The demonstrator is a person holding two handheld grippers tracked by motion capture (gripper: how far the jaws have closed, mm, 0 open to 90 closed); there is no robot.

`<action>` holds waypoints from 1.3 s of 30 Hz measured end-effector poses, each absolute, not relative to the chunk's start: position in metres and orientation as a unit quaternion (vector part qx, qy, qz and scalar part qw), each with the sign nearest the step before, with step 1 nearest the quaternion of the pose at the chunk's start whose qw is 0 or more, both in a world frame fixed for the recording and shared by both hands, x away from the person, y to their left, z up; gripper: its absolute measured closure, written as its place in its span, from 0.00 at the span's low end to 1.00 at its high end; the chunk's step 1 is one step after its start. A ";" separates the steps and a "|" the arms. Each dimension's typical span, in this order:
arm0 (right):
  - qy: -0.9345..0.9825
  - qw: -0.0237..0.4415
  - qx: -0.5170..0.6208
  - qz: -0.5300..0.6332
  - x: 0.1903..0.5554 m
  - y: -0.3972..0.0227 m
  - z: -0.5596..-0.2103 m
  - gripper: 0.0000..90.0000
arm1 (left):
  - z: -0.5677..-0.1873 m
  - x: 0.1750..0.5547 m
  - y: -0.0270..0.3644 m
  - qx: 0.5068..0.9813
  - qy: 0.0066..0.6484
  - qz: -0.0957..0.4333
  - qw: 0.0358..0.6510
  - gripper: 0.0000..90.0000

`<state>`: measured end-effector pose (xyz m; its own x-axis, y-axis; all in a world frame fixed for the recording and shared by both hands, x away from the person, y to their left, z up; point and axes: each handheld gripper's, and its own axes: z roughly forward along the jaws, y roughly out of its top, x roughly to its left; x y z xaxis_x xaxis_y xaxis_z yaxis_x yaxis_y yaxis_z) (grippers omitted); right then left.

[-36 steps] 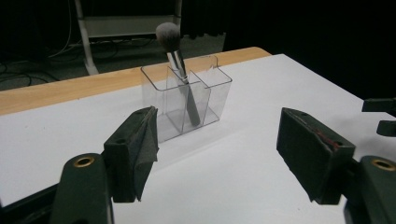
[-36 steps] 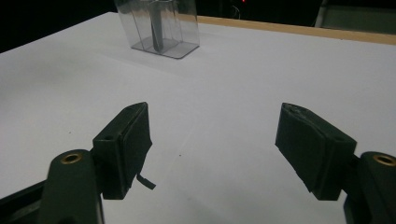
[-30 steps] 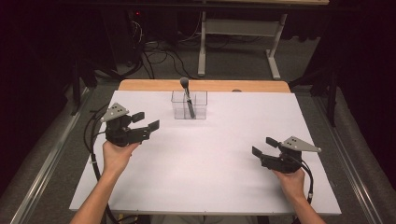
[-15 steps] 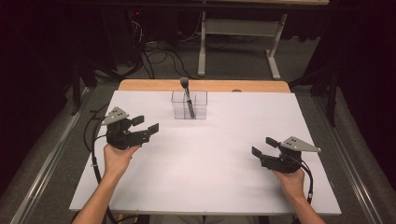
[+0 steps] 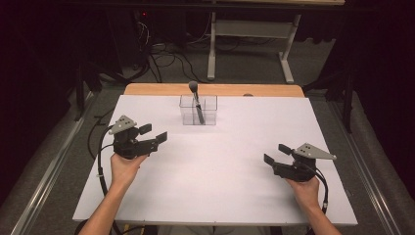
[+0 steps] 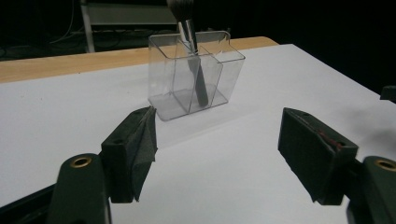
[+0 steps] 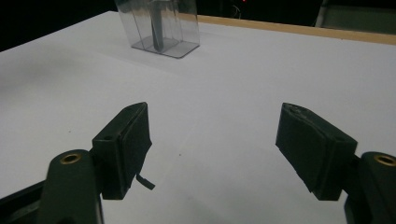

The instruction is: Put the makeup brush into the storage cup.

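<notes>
Table (image 5: 215, 196) under white sheet, wooden strip along far edge. Clear holder (image 5: 198, 109) near far edge, just left of centre, divided into compartments; same holder (image 6: 195, 74) ahead in left gripper view and far off, upper left (image 7: 159, 25), in right gripper view. Brush (image 5: 195, 100) upright in holder, slightly tilted, dark handle down in middle compartment, bristle head above rim; seen close (image 6: 192, 56) in left gripper view.

Left gripper (image 5: 153, 133) over left half of table, held in hand (image 5: 125, 166), aimed toward holder but well apart from it; fingers (image 6: 135, 149) spread wide, nothing between them. Right gripper (image 5: 276, 153) over right near part of table, held in hand (image 5: 304, 191), well apart from holder and from left gripper; fingers (image 7: 125, 144) likewise wide, holding nothing, bare sheet between them. Cable trailing from each gripper toward near edge. Dark floor with cables and a metal frame beyond table.
</notes>
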<state>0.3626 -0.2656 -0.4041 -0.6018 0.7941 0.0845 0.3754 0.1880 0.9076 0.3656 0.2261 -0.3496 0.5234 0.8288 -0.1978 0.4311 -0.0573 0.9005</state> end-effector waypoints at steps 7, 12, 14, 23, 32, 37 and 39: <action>0.740 0.211 0.396 0.501 0.362 -0.265 -0.404 0.31 | -0.358 0.368 0.225 0.705 0.452 0.191 0.512 0.32; 0.741 0.211 0.395 0.500 0.363 -0.266 -0.404 0.31 | -0.363 0.370 0.225 0.703 0.456 0.190 0.512 0.32; 0.741 0.211 0.394 0.500 0.363 -0.265 -0.404 0.31 | -0.365 0.370 0.225 0.701 0.458 0.190 0.513 0.32; 0.742 0.211 0.394 0.500 0.363 -0.266 -0.404 0.31 | -0.371 0.372 0.223 0.695 0.463 0.188 0.517 0.31; 0.740 0.211 0.395 0.502 0.362 -0.266 -0.404 0.31 | -0.375 0.373 0.217 0.698 0.458 0.189 0.516 0.31; 0.739 0.210 0.396 0.503 0.362 -0.266 -0.403 0.31 | -0.382 0.374 0.215 0.701 0.462 0.188 0.510 0.31; 0.740 0.209 0.395 0.503 0.361 -0.265 -0.403 0.31 | -0.384 0.374 0.213 0.702 0.463 0.187 0.508 0.31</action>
